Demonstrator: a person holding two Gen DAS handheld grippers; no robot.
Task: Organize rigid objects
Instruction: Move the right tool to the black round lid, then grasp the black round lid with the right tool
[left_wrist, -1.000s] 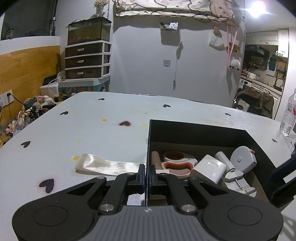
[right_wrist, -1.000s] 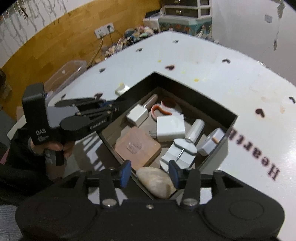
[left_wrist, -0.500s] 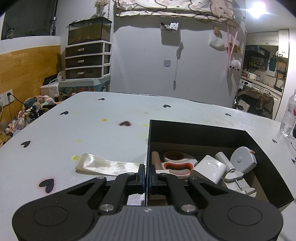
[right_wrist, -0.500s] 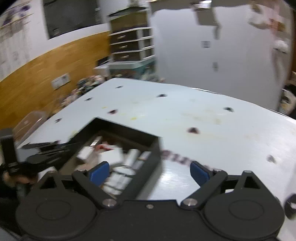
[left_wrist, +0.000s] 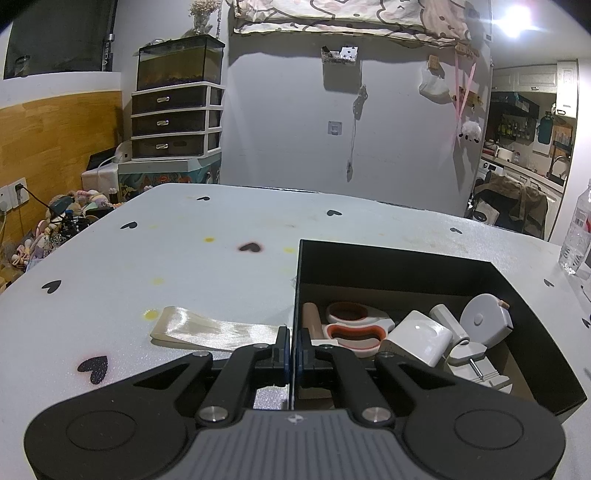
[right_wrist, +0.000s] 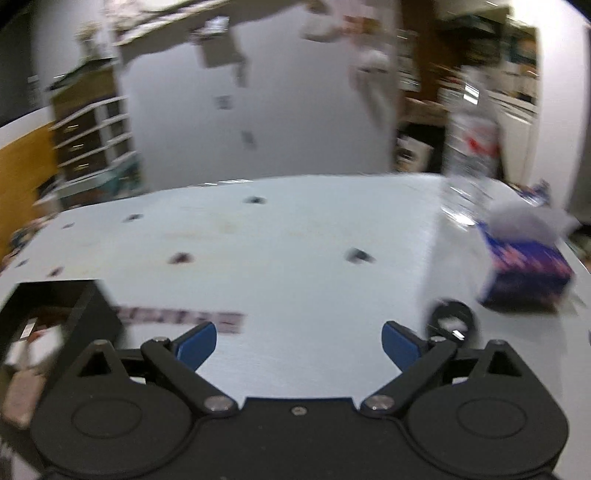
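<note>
A black box (left_wrist: 406, 264) sits on the white table and holds several rigid items: orange-and-white scissors (left_wrist: 354, 326), a white adapter (left_wrist: 421, 338), a grey tape measure (left_wrist: 484, 321). My left gripper (left_wrist: 293, 349) is shut on the box's near-left wall. In the blurred right wrist view, my right gripper (right_wrist: 299, 341) is open and empty above the bare table, with the box (right_wrist: 88, 314) at its left. A black ring (right_wrist: 452, 319) lies just right of its right finger.
A cream ribbon (left_wrist: 210, 328) lies on the table left of the box. A water bottle (left_wrist: 576, 236) stands at the right edge, also blurred in the right wrist view (right_wrist: 472, 147). A blue tissue box (right_wrist: 524, 266) sits at the right.
My right gripper let go of a pale stone at the box, opened wide and swung right, away from the box. The left gripper has not moved.
</note>
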